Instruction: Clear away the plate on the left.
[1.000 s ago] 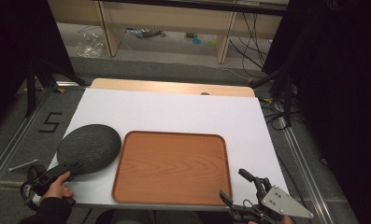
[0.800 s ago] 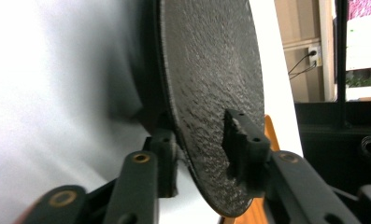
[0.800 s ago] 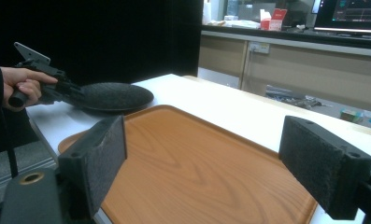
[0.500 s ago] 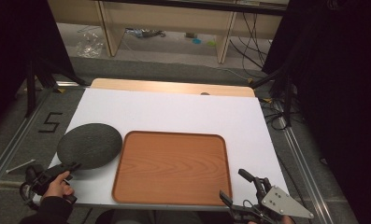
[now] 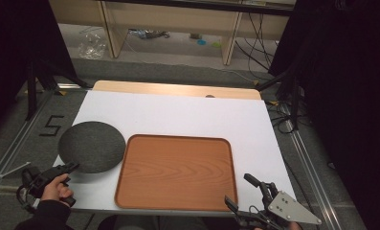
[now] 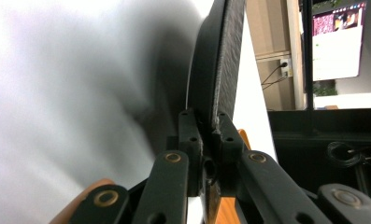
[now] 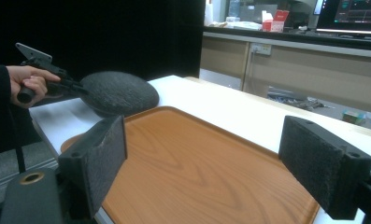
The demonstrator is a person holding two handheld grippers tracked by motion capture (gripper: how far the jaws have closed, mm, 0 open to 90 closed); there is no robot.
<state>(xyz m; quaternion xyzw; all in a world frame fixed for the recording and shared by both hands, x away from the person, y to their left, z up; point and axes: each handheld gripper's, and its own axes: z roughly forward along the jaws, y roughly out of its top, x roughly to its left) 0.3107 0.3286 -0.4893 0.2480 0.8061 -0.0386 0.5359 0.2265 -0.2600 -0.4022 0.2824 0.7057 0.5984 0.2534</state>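
Table [image 5: 187, 115]: carries the plate and the tray.
Plate [image 5: 92, 146]: near the table's left edge, toward the front, just left of the tray, its right rim at the tray's left rim.
Tray [image 5: 175, 172]: at the middle of the front edge, reaching back to about mid-table.
Left gripper [image 5: 69, 167]: at the front left corner, on the plate's front rim.
Right gripper [image 5: 247, 191]: at the front right corner, by the tray's front right corner.

Dark grey round plate [image 5: 92, 145]: rough, matt, stone-like grain along the rim. Tray [image 5: 176, 171]: wood, orange-brown, visible grain, smooth with a soft sheen. Table [image 5: 187, 117]: white, smooth, matt top. Left gripper [image 6: 206, 140] and right gripper [image 7: 206, 168]: black matt plastic with brass-coloured rivets; 2 coarse, gritty pads [image 7: 106, 154].
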